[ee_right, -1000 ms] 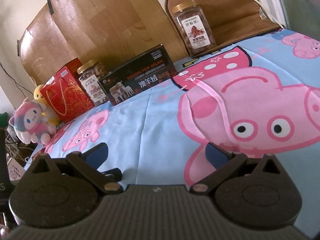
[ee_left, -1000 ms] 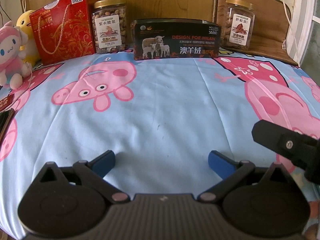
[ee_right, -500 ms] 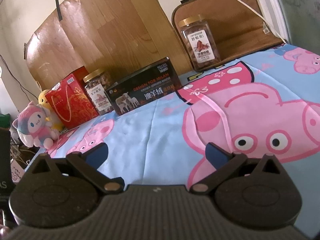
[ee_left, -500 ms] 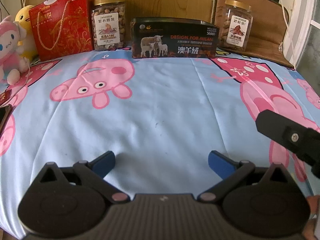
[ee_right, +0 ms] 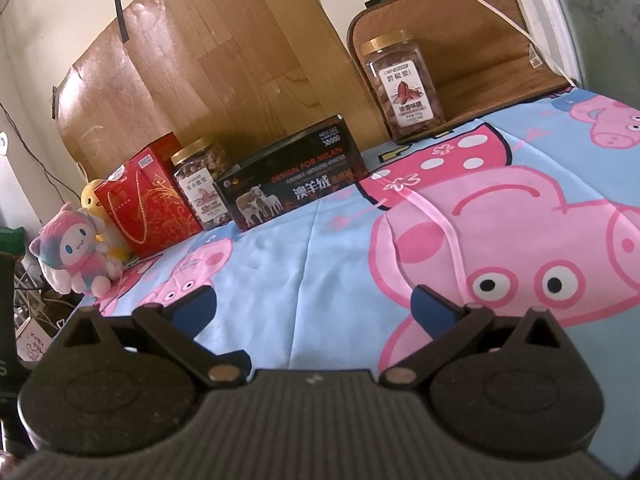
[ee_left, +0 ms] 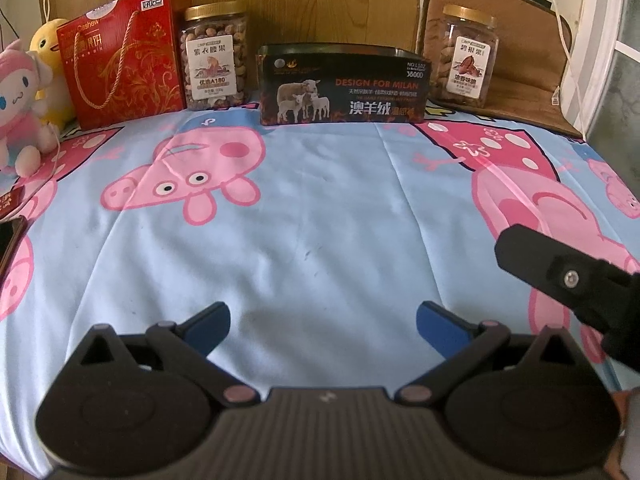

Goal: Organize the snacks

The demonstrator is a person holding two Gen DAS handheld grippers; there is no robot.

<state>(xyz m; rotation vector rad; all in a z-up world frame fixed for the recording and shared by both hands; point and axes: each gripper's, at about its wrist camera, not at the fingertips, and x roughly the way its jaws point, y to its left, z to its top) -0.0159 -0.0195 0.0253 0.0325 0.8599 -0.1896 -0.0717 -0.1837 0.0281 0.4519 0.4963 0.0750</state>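
A red gift box [ee_left: 122,56], a gold-lidded nut jar [ee_left: 215,58] and a black tin box [ee_left: 344,86] stand in a row at the back of the bed. A second nut jar [ee_left: 468,58] stands apart at the back right, on a brown cushion. The same items show in the right wrist view: red box [ee_right: 150,200], jar [ee_right: 202,184], black tin [ee_right: 292,184], far jar [ee_right: 404,88]. My left gripper [ee_left: 322,326] is open and empty over the near sheet. My right gripper [ee_right: 314,306] is open and empty; part of it [ee_left: 568,276] shows at the right of the left wrist view.
A blue cartoon-pig sheet [ee_left: 320,216] covers the bed. Plush toys [ee_left: 20,108] sit at the back left, beside the red box. A wooden board [ee_right: 224,60] leans on the wall behind the row. A white cable [ee_right: 496,12] runs over the brown cushion [ee_right: 492,64].
Both wrist views have tilted up a little, so the row of snacks sits lower in frame. Both grippers stay open and empty. Nothing on the bed has moved.
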